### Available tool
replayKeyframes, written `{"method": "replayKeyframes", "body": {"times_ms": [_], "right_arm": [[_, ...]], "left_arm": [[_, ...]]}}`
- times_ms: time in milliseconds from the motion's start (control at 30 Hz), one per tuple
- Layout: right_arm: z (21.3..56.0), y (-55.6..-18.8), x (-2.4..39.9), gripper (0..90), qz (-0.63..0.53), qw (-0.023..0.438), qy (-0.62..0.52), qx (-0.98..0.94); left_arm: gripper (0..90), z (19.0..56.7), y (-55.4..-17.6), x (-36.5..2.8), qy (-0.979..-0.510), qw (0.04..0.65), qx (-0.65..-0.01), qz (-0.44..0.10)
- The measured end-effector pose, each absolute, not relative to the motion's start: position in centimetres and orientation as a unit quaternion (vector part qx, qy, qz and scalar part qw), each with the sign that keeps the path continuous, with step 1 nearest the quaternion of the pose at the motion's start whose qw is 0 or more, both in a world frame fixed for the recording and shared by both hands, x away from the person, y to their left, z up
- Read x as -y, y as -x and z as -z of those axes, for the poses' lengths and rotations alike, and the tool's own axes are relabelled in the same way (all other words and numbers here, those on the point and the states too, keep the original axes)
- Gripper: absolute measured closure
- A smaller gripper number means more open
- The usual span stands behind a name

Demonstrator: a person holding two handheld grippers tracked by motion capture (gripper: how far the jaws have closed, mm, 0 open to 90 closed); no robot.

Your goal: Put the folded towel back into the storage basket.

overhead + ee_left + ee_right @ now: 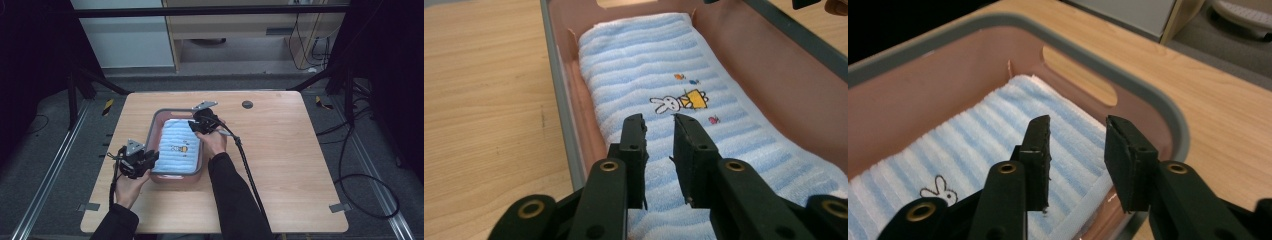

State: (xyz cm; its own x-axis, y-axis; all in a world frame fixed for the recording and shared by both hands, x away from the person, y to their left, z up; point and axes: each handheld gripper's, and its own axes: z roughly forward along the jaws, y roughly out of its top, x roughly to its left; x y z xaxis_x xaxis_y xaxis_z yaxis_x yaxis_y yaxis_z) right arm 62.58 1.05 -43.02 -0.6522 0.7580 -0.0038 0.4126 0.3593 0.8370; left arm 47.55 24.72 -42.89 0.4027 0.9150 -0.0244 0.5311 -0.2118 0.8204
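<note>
Two hand-held grippers at opposite ends of one pink plastic tub with a grey rim [156, 131], mid-table on the pale wooden tabletop [280, 160].

Leftmost: left gripper [150, 159] at the near end of the tub, jaws spread apart over the folded blue-and-white striped towel with the little embroidered rabbit [659, 90], nothing between the pads. Parted and poised above the cloth's near edge, probably because the towel already sits where it belongs and needs no more holding.

Centre: towel flat along the tub floor, fitted wall to wall, rabbit motif [665, 104] face up. Lying snug lengthwise, likely folded to match the tub's shape.

Rightward: right gripper [192, 126] at the far end, beside the oval handle slot [1079, 76] in the end wall. Jaws likewise parted, nothing pinched, hovering just above the towel's far edge near the rim. Mirrored stance across the tub suggests a two-ended carry of the cloth, one gripper per end, to keep it flat on the way down.

Looks close to finished: towel settled, both grips off.
</note>
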Motion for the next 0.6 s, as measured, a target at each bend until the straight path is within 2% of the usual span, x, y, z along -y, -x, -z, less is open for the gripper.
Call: {"method": "replayKeyframes", "body": {"times_ms": [300,600], "right_arm": [[40.4,-61.1,1.1,47.4,-0.463,0.222,-0.371,-0.774],[39.0,-59.1,5.1,29.5,-0.480,0.236,-0.377,-0.756]], "left_arm": [[65.5,41.7,-46.8,-24.9,-0.732,0.417,-0.475,-0.252],[48.8,41.0,-46.2,-25.6,-0.724,0.432,-0.471,-0.259]]}}
